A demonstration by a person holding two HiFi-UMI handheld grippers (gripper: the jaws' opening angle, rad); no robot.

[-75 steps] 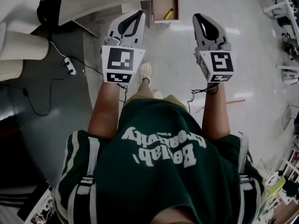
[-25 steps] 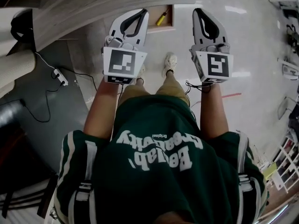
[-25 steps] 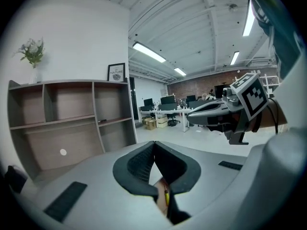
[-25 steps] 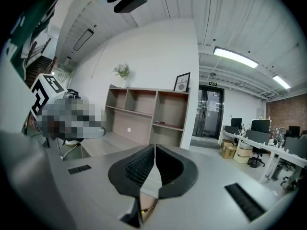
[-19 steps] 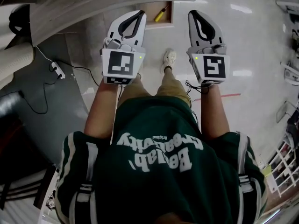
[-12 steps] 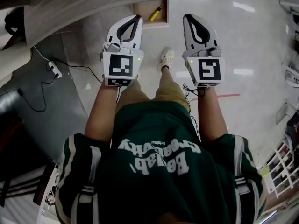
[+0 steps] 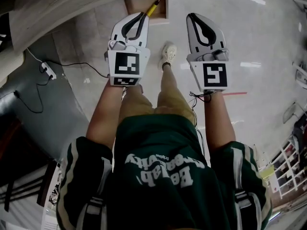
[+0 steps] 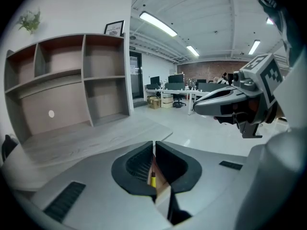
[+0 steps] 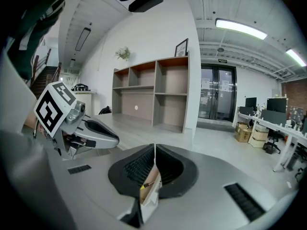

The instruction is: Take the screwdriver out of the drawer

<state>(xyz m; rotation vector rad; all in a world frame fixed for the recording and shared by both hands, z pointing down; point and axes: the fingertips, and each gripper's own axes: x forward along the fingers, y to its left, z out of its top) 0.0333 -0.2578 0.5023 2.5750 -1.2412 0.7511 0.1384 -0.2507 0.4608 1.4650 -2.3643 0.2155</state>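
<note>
So the person had a gripper in each hand, both held out in front over the pale floor point(image 7: 268, 42). The left gripper point(image 7: 143, 15) had its jaws pressed together with nothing clamped between them, and its own view showed the tips meeting in a thin line. Same deal for the right gripper point(image 7: 191, 16): jaws together and empty.

The screwdriver point(image 7: 154, 5) wasn't in either gripper. It lay in the open wooden drawer point(image 7: 135, 4), which stuck out from under the light wood desk point(image 7: 72, 6) at the top of the head view. Its yellow handle sat on a diagonal, and in that view it showed just past the left gripper's tip. I couldn't tell whether they were touching.

In the left gripper view you could spot a bit of the yellow handle point(image 8: 152, 180) through the hollow behind the shut jaws, with the other gripper point(image 8: 225, 104) off to the right. The right gripper view caught the screwdriver point(image 9: 145, 185) inside the drawer point(image 9: 152, 195) the same way.

Also around: a shelf unit point(image 9: 153, 92) against the wall, a power strip point(image 7: 46, 67) with its cable on the floor, and the person's shoe point(image 7: 168, 54) between the grippers.
</note>
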